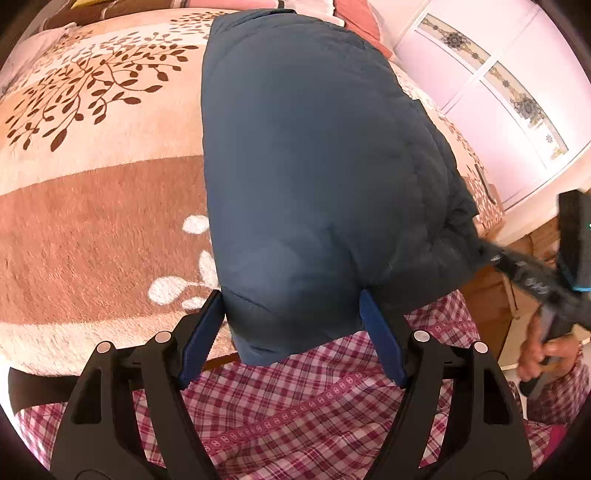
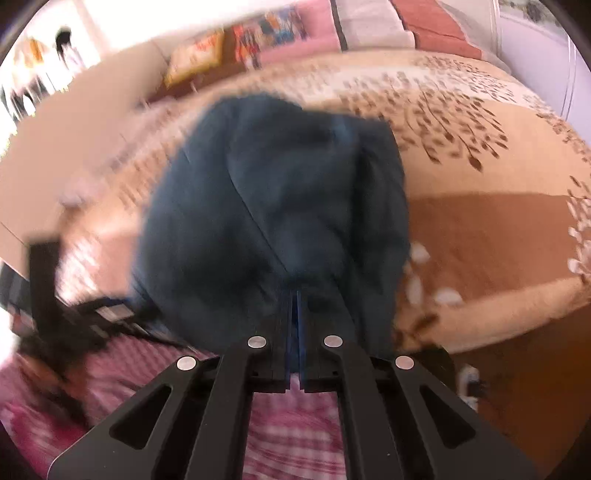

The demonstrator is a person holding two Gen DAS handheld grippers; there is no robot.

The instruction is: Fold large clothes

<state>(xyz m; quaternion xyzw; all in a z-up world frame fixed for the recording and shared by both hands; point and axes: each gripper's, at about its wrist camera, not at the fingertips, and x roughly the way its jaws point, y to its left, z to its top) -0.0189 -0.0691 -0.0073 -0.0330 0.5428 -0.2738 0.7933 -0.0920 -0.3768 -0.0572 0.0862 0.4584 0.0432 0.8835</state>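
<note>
A dark blue padded jacket (image 1: 314, 166) lies lengthwise on the bed, its near end hanging over the bed's front edge. My left gripper (image 1: 291, 299) is open, its blue-padded fingers (image 1: 201, 332) standing on either side of the jacket's near end without pinching it. In the right wrist view, which is blurred by motion, the jacket (image 2: 277, 192) fills the centre. My right gripper (image 2: 294, 295) is shut on the jacket's near edge. The right gripper also shows at the far right of the left wrist view (image 1: 532, 280), holding the jacket's corner.
The bed carries a beige and brown blanket with a leaf pattern (image 1: 92, 166). The person's red plaid clothing (image 1: 295, 406) is below the grippers. White wardrobe doors (image 1: 498, 92) stand at the right. Pillows and folded bedding (image 2: 351, 26) lie at the bed's far end.
</note>
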